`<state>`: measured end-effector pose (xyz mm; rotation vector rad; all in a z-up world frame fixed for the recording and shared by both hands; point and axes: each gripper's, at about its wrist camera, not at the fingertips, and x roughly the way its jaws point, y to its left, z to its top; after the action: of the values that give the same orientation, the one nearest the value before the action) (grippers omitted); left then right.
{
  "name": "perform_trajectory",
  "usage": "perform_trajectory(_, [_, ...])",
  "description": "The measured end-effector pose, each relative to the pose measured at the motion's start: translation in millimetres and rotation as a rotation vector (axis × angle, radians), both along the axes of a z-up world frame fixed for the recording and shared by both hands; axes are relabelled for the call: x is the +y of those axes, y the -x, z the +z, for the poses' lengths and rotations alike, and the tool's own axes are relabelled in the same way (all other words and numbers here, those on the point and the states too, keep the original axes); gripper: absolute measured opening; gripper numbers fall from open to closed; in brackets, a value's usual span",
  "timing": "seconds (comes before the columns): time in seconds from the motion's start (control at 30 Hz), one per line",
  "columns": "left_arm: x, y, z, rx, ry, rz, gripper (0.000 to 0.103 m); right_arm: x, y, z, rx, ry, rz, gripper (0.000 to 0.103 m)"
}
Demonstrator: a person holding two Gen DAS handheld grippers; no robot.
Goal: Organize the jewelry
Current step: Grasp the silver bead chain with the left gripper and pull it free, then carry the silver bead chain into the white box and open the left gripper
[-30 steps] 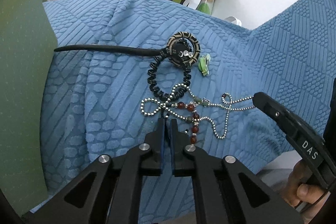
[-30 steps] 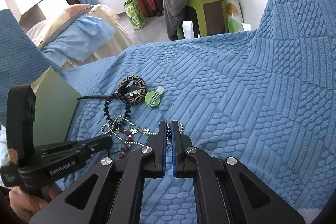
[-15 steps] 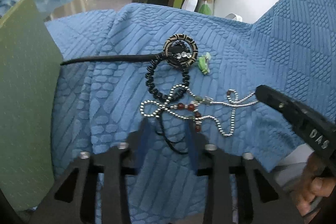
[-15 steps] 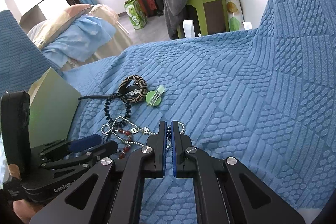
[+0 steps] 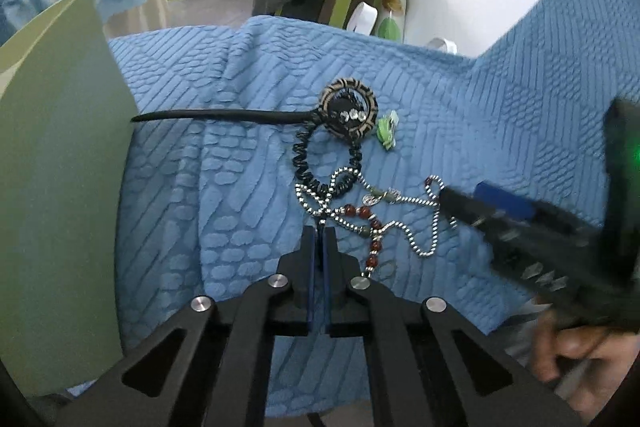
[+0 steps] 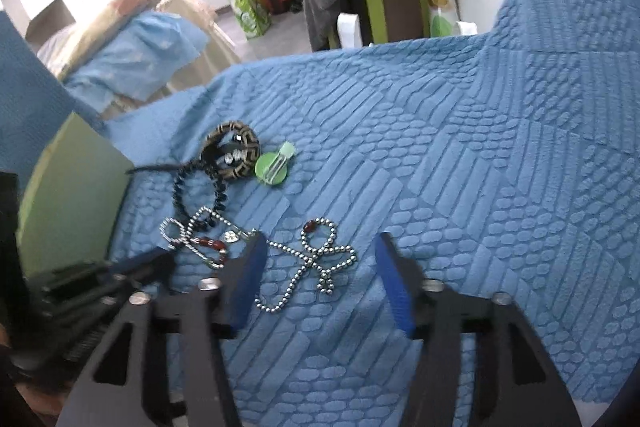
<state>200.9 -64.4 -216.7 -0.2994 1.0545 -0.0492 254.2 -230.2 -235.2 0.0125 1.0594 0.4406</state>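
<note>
Lying tangled on blue quilted bed cover [image 6: 460, 155], silver ball chain [image 6: 316, 263] between just-opened right tool [image 6: 318, 281] blades, untouched, left tool [image 5: 319, 233] just closed, pinching thin black cord [image 5: 320, 223].

Both wrist views close, angled down; share jewelry pile [image 5: 352, 187] on blanket [image 6: 440, 147].

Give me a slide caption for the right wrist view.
Right gripper open over a silver ball-chain necklace on a blue quilted bedspread, beside a spiral hair tie and green clip.
</note>
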Motion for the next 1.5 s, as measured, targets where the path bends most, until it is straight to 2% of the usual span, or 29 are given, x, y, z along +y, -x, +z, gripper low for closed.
perform_trajectory(0.07, [5.4, 4.0, 5.7, -0.006, 0.029, 0.009, 0.002, 10.2, 1.6, -6.2, -0.008, 0.069, 0.032, 0.068])
perform_trajectory(0.17, [9.2, 7.5, 14.0, -0.015, 0.052, 0.018, 0.002, 26.5, 7.8, -12.6, -0.031, 0.147, 0.098, 0.067])
perform_trajectory(0.23, [8.9, 10.2, 17.7, -0.018, 0.060, 0.012, 0.002, 34.9, 13.7, -15.2, -0.058, 0.181, 0.138, 0.061])
perform_trajectory(0.33, [5.7, 13.1, 20.3, -0.014, 0.059, 0.000, 0.002, 39.3, 17.4, -12.3, -0.065, 0.173, 0.157, 0.024])
perform_trajectory(0.37, [5.0, 14.1, 20.3, -0.013, 0.057, -0.003, 0.002, 40.1, 17.3, -11.7, -0.058, 0.178, 0.153, 0.005])
perform_trajectory(0.47, [6.2, 16.0, 19.1, 0.001, 0.077, -0.001, 0.002, 37.6, 15.6, -9.8, -0.031, 0.174, 0.123, 0.003])
perform_trajectory(0.6, [11.3, 22.5, 16.4, 0.026, 0.100, 0.021, 0.002, 28.2, 15.6, 4.6, -0.053, 0.136, 0.068, 0.002])
perform_trajectory(0.83, [21.2, 36.5, 4.3, 0.088, 0.181, 0.064, 0.001, 28.5, 20.9, 12.8, -0.066, 0.117, 0.061, 0.002])
perform_trajectory(1.03, [18.2, 48.3, 2.4, 0.092, 0.169, 0.051, 0.001, 29.5, 25.8, 17.7, -0.064, 0.076, 0.054, 0.002])
perform_trajectory(1.17, [20.0, 48.7, 21.6, 0.051, 0.163, 0.043, 0.001, 21.5, 33.0, 36.3, -0.065, -0.017, 0.027, 0.002])
perform_trajectory(1.33, [32.1, 50.4, 63.7, -0.023, 0.145, 0.037, 0.001, 11.4, 37.5, 72.7, -0.085, -0.145, -0.003, 0.002])
perform_trajectory(1.5, [56.5, 54.1, 109.3, -0.088, 0.139, 0.053, 0.001, 19.5, 41.4, 114.9, -0.136, -0.191, 0.020, 0.002])
